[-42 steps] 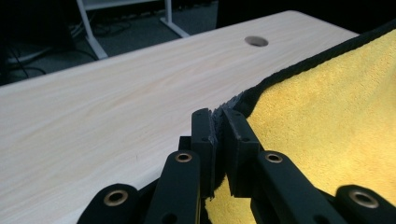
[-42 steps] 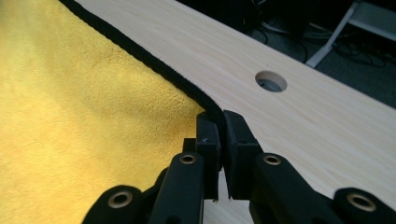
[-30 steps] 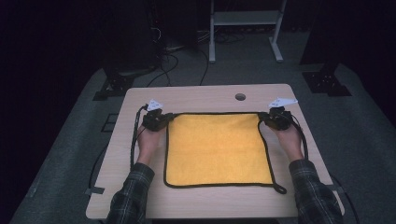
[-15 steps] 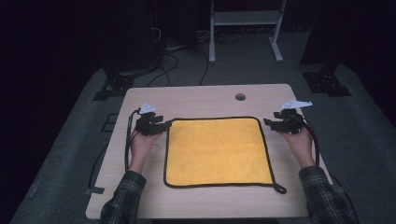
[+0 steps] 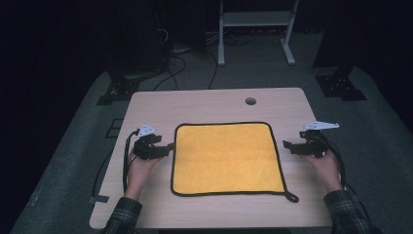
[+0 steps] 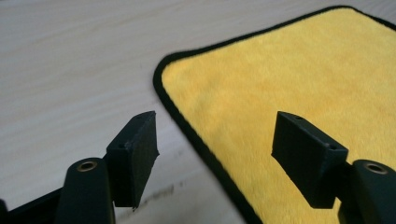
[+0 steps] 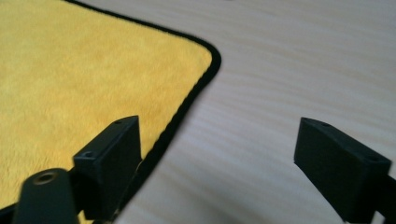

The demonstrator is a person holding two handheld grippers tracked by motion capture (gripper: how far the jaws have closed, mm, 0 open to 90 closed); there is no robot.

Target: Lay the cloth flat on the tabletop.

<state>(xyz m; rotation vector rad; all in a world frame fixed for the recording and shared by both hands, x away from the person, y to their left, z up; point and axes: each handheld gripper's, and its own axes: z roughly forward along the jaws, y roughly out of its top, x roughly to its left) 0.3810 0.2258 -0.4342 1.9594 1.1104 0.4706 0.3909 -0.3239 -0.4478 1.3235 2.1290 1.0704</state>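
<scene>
A yellow cloth [image 5: 226, 158] with black edging lies flat in the middle of the table, with a small loop [image 5: 292, 198] at its near right corner. My left gripper [image 5: 169, 148] is just off the cloth's left edge and points at it. Its jaws have just been opening. In the left gripper view they stand open [image 6: 215, 149] above the cloth's [image 6: 289, 79] edge, gripping nothing. My right gripper [image 5: 287, 145] is off the right edge. Its jaws have also just been opening and are open [image 7: 229, 163], with the cloth [image 7: 84, 70] beside one jaw.
The light wood table [image 5: 204, 105] has a round cable hole [image 5: 251, 101] near its far edge. Cables trail from both grippers over the table's sides. On the dark floor behind stand a white rack [image 5: 253, 19] and black stand bases [image 5: 341, 85].
Both grippers have left the cloth's far corners, moved outward and toward the person, and opened their jaws. The cloth stays flat.
</scene>
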